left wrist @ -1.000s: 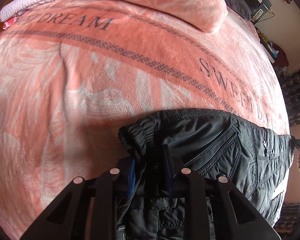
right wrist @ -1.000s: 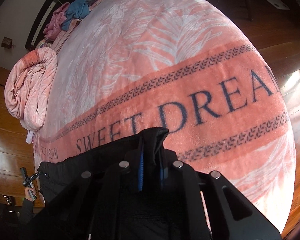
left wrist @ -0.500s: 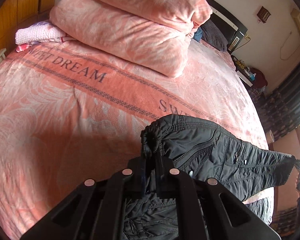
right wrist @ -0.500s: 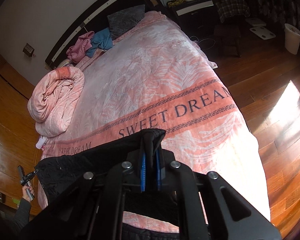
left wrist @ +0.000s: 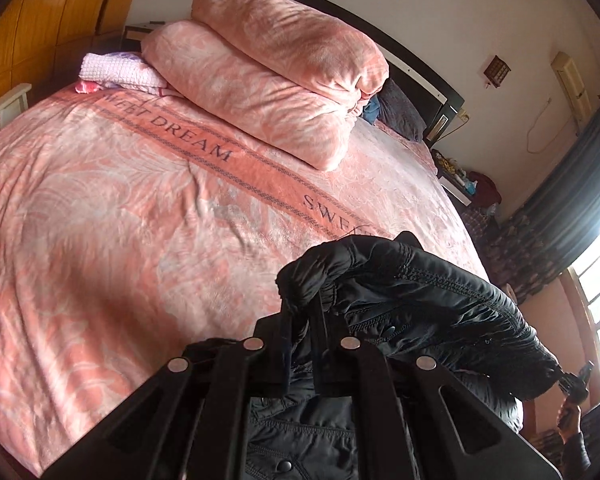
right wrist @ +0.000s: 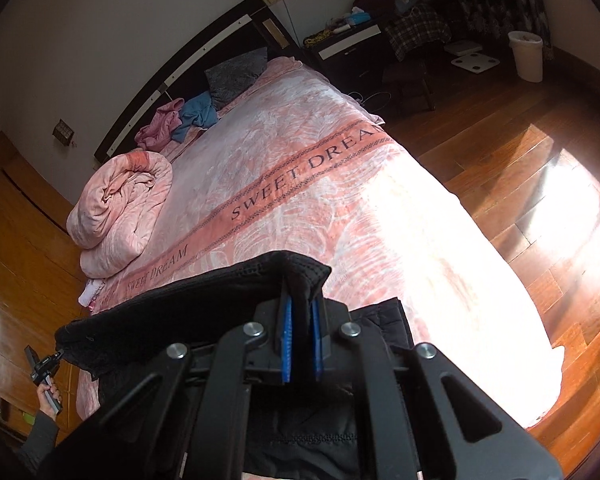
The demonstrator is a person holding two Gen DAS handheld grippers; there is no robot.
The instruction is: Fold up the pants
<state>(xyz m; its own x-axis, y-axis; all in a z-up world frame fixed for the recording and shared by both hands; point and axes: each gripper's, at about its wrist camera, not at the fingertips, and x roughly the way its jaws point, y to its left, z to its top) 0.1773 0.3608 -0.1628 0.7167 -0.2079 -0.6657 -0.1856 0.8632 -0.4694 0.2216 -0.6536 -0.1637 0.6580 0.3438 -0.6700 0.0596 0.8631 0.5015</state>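
The left gripper (left wrist: 303, 322) is clamped tight on a bunched, elastic-gathered edge of the black pants (left wrist: 420, 300), its two fingers pressed together with the cloth squeezed between them. The right gripper (right wrist: 301, 320) is likewise closed on a folded corner of the pants (right wrist: 204, 300), its blue pads (right wrist: 287, 332) sandwiching the fabric. The pants hang stretched between the two grippers, lifted above the near end of the bed, with the rest drooping below.

Under them lies a pink blanket (left wrist: 120, 216) with a darker band reading "SWEET DREAM", repeated along its length. A rolled pink quilt (left wrist: 276, 80) sits on the bed near the headboard (right wrist: 204, 68).

Only the left view shows stitched seams and snaps on the pants, a white knitted cloth (left wrist: 116, 72) beside the quilt and a dark curtain (left wrist: 560, 208). Only the right view shows the sunlit wooden floor (right wrist: 540, 168), a white bin (right wrist: 526, 54), and pink and blue clothes (right wrist: 184, 118) beside a grey pillow (right wrist: 236, 72)
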